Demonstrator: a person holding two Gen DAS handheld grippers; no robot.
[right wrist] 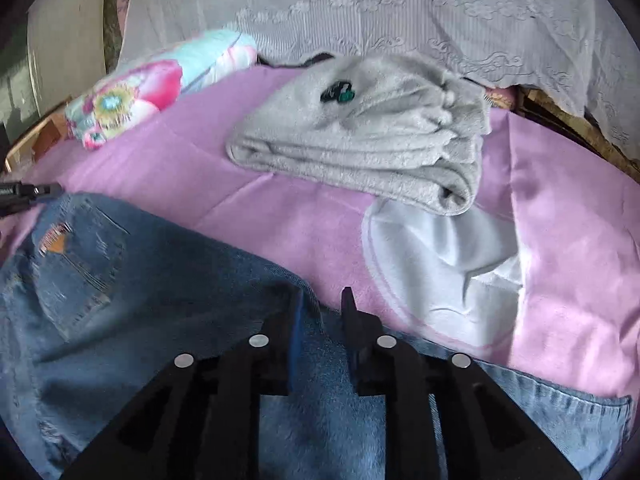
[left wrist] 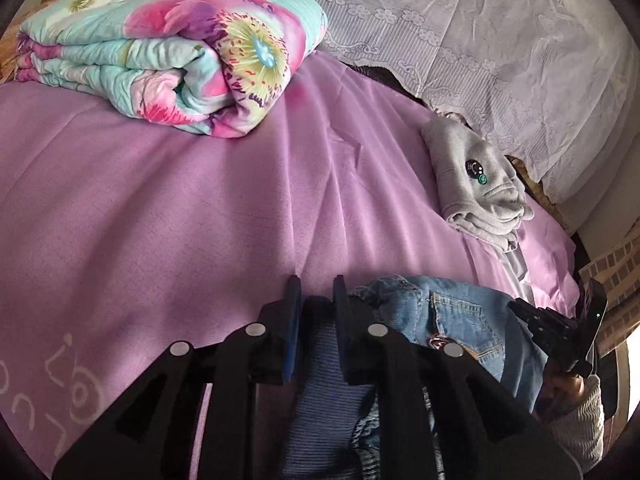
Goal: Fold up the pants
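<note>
Right wrist view: the right gripper [right wrist: 318, 304] pinches the jeans [right wrist: 160, 280] near the bed's [right wrist: 560, 280] front edge; a weak pinch could slip, and I cannot tell the left gripper's [left wrist: 316, 292] hold.

Both views sit low over the bed [left wrist: 180, 200], facing the lace curtain [right wrist: 400, 12]. From the left hand-held gripper [left wrist: 316, 292] we look across open sheet; the right view sits closer. Both share the grey sweatshirt [right wrist: 360, 128], quilt [left wrist: 160, 60] and jeans [right wrist: 160, 272].
</note>
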